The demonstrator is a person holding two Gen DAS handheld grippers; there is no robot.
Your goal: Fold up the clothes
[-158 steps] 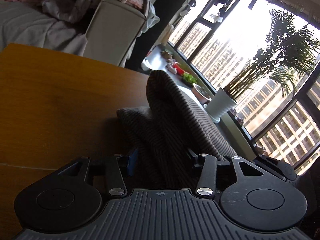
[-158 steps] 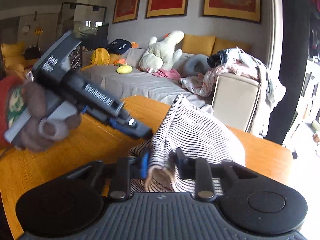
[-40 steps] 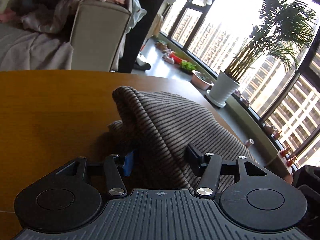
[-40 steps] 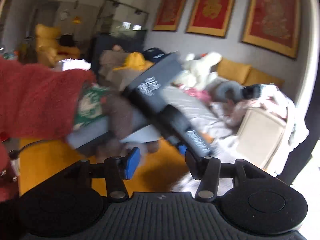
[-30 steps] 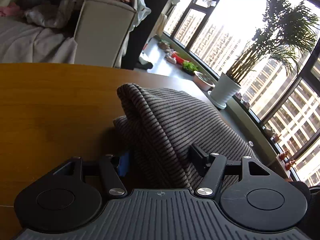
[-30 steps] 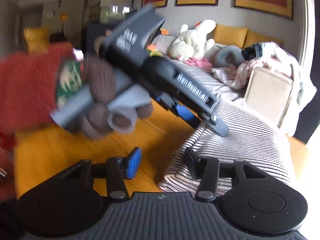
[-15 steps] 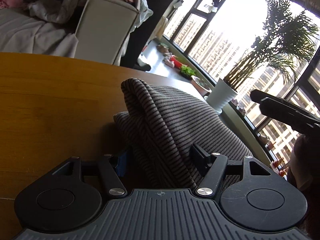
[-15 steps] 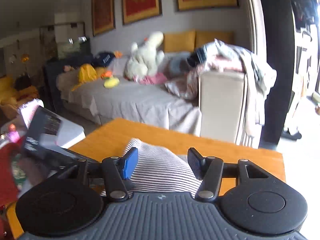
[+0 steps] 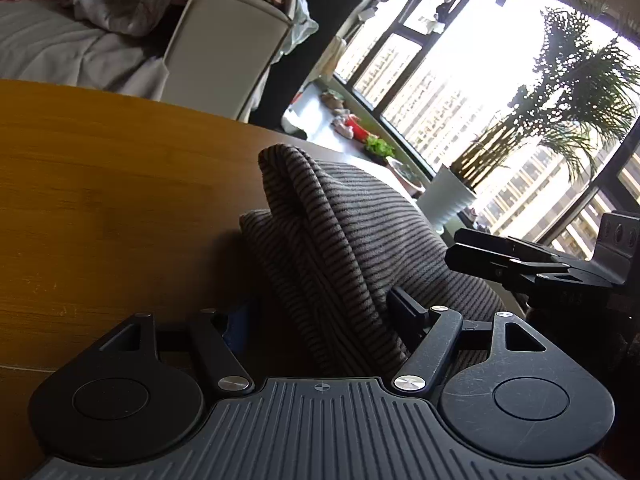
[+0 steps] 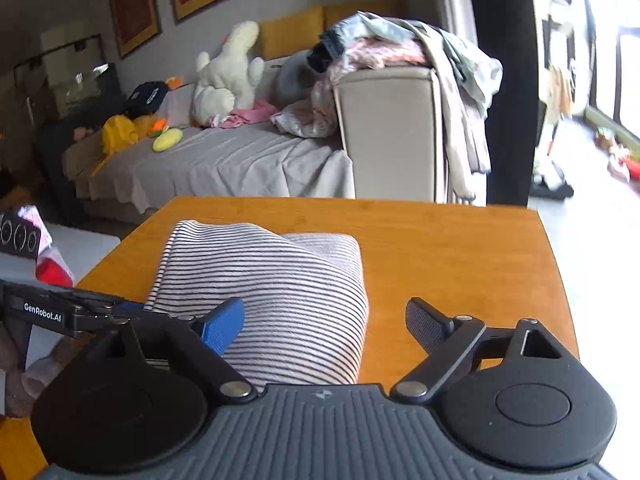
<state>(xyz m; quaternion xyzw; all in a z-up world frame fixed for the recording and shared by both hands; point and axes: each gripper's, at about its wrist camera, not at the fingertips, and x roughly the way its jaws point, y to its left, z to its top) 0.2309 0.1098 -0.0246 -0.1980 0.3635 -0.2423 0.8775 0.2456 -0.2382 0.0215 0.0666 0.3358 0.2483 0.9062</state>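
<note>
A striped garment (image 10: 280, 280) lies bunched in folds on the wooden table (image 10: 460, 248). In the left wrist view the striped garment (image 9: 340, 240) rises in a ridge between my left gripper's fingers. My left gripper (image 9: 320, 312) is shut on this fold of cloth. My right gripper (image 10: 324, 320) is open, just above the near edge of the garment, with nothing between its fingers. The right gripper's body also shows in the left wrist view (image 9: 520, 264) at the right, beside the cloth. The left gripper's body shows in the right wrist view (image 10: 60, 312) at the left.
A sofa (image 10: 224, 160) with a plush toy (image 10: 228, 76) and piled clothes (image 10: 380, 48) stands beyond the table. A potted plant (image 9: 452, 200) stands by the big window (image 9: 460, 92). The table's far edge (image 10: 340, 200) is near.
My right gripper let go of the garment earlier, swung round and has come back over its near edge, open. My left gripper keeps its hold and has lifted the fold slightly.
</note>
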